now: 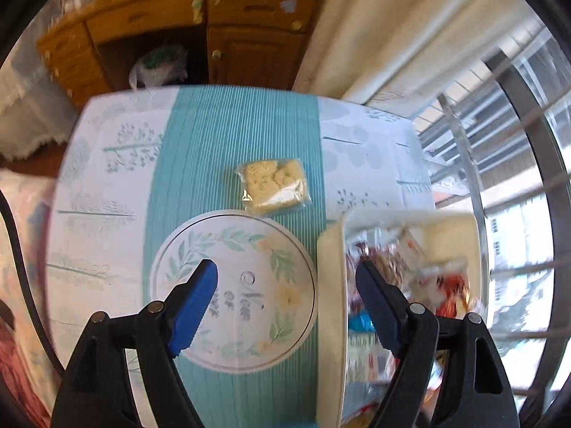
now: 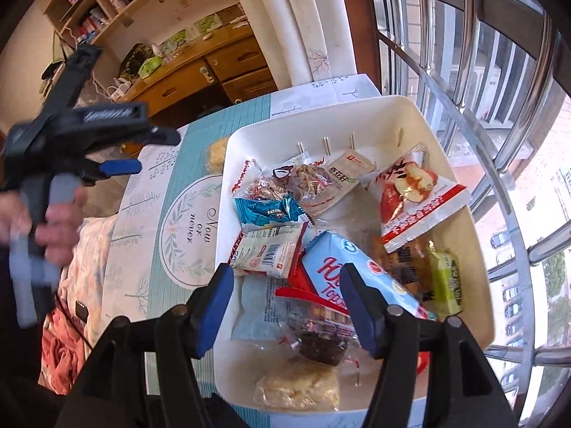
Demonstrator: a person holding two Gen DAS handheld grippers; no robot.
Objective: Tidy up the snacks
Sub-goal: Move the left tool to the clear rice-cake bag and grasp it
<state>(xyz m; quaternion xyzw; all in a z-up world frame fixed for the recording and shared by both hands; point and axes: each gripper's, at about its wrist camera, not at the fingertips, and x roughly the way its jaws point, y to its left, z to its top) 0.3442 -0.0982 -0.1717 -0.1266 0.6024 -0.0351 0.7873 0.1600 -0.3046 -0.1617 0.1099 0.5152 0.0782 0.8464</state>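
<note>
A white bin (image 2: 321,111) on the table holds several wrapped snacks: a red apple-chip packet (image 2: 417,196), a light blue packet (image 2: 332,260), a teal packet (image 2: 267,212), a green packet (image 2: 446,281) and a clear-wrapped pale cake (image 2: 296,388). My right gripper (image 2: 285,271) hangs open above the bin's near end, its pads touching nothing. Another clear-wrapped pale cake (image 1: 273,185) lies on the teal runner (image 1: 232,132), beyond a round "Now or never" mat (image 1: 235,285). My left gripper (image 1: 285,265) is open and empty, pointing down over the mat's right edge and the bin's rim (image 1: 330,285).
A window with metal bars (image 2: 464,71) runs along the table's right side. A wooden desk with drawers (image 1: 214,25) stands behind the table. A hand (image 2: 57,221) holds the left gripper (image 2: 157,152) above the table's left part. Bedding (image 1: 21,249) lies to the left.
</note>
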